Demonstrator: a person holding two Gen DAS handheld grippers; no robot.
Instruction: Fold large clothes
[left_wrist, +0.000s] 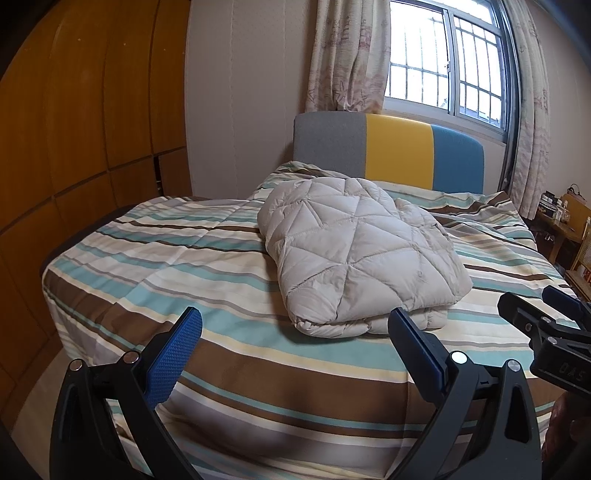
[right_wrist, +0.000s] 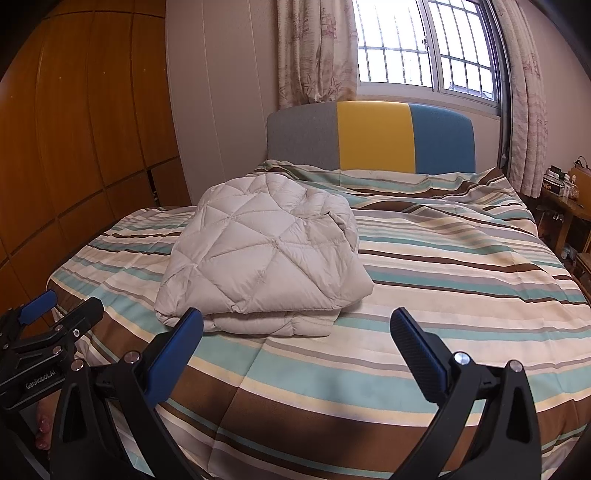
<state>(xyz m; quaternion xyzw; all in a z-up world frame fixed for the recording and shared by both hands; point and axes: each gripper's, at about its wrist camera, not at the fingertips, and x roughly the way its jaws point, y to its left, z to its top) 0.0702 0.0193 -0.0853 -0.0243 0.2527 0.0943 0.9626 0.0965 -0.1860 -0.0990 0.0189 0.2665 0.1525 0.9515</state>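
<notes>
A pale beige quilted puffer garment (left_wrist: 354, 254) lies folded into a thick bundle in the middle of the striped bed (left_wrist: 229, 350); the right wrist view shows the same bundle (right_wrist: 266, 258). My left gripper (left_wrist: 295, 328) stands open above the bed's near end, short of the bundle, nothing between its blue pads. My right gripper (right_wrist: 295, 328) is open too, just in front of the bundle's near edge and empty. Each gripper shows at the edge of the other's view: the right one (left_wrist: 546, 325) and the left one (right_wrist: 55, 314).
A grey, yellow and blue headboard (left_wrist: 391, 155) stands under a barred window (left_wrist: 443, 59) with curtains. Wooden wardrobe doors (left_wrist: 92, 129) line the left wall. A small wooden table (right_wrist: 565, 206) with clutter sits at the bed's right. Fingers of a hand (right_wrist: 42, 428) show low left.
</notes>
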